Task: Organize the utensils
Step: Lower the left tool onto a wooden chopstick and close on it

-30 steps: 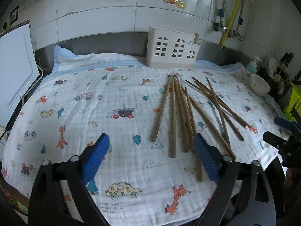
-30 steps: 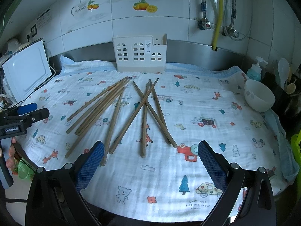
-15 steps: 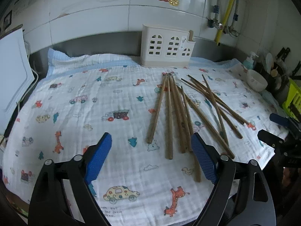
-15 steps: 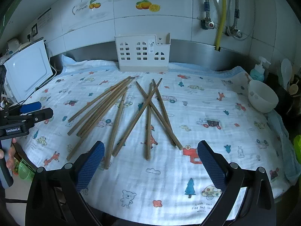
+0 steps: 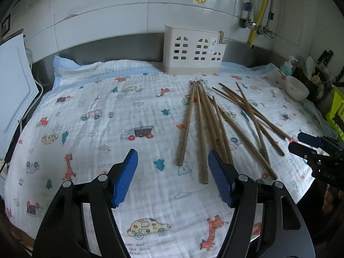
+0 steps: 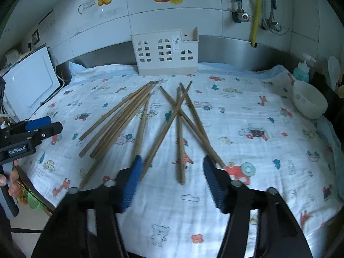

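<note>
Several brown wooden chopsticks (image 5: 202,126) lie scattered in two loose bunches on a white cartoon-print cloth (image 5: 96,116); they also show in the right wrist view (image 6: 148,120). A white house-shaped utensil holder (image 5: 193,52) stands at the back against the wall, also in the right wrist view (image 6: 165,52). My left gripper (image 5: 172,161) is open and empty, just short of the near ends of the left bunch. My right gripper (image 6: 171,163) is open and empty, its blue pads either side of the near ends of the right bunch.
A white appliance (image 6: 30,81) stands at the left edge. A white bowl (image 6: 309,101), a soap bottle (image 6: 302,68) and dark utensil containers sit at the right. Pipes (image 6: 255,10) run down the tiled wall. The cloth's front edge drops off just below the grippers.
Both grippers have narrowed from wide open to a smaller opening and moved forward toward the chopsticks. The chopsticks have not moved.
</note>
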Demonstrator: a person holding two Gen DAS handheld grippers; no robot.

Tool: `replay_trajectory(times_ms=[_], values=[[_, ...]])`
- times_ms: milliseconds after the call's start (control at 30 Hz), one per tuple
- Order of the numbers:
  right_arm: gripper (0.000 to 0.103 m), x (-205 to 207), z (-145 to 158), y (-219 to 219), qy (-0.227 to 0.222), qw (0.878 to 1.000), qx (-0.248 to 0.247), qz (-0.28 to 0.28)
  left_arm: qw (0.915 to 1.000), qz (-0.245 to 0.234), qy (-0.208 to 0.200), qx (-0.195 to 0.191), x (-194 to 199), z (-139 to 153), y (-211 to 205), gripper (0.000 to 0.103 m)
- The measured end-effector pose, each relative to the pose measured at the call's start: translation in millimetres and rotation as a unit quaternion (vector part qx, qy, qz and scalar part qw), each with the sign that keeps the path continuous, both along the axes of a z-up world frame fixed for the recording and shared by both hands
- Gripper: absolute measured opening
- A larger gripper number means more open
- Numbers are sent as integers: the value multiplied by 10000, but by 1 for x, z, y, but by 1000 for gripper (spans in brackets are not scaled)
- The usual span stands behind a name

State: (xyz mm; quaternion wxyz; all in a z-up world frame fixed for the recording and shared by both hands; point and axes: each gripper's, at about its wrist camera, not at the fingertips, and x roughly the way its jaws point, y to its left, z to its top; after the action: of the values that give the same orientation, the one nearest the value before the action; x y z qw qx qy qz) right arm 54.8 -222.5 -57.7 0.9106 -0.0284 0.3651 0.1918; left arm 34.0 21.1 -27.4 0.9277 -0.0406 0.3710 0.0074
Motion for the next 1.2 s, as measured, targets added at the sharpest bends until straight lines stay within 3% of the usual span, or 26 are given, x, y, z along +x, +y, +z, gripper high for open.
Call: replay_trajectory(times_ms=[200, 300, 600, 800, 1033, 1200], values=[[33, 7, -9, 15, 211, 9997, 145, 0, 10000, -49, 48, -72, 2, -7, 8, 67], [30, 12, -15, 23, 344, 9992, 200, -20, 9999, -93, 65, -89, 4, -10, 13, 67], [30, 15, -16, 35, 370, 9992, 33, -133, 9997, -104, 45, -205, 7, -12, 25, 67], [40, 7, -9, 35, 202, 9997, -104, -103, 9997, -96, -46, -239, 3, -6, 22, 67], [41, 1, -3, 28, 106, 9999, -20, -65, 9997, -102, -136, -197, -4, 3, 8, 67], [40, 10, -13, 25, 305, 9994, 138, -103, 9998, -117, -64, -150, 2, 1, 2, 67]])
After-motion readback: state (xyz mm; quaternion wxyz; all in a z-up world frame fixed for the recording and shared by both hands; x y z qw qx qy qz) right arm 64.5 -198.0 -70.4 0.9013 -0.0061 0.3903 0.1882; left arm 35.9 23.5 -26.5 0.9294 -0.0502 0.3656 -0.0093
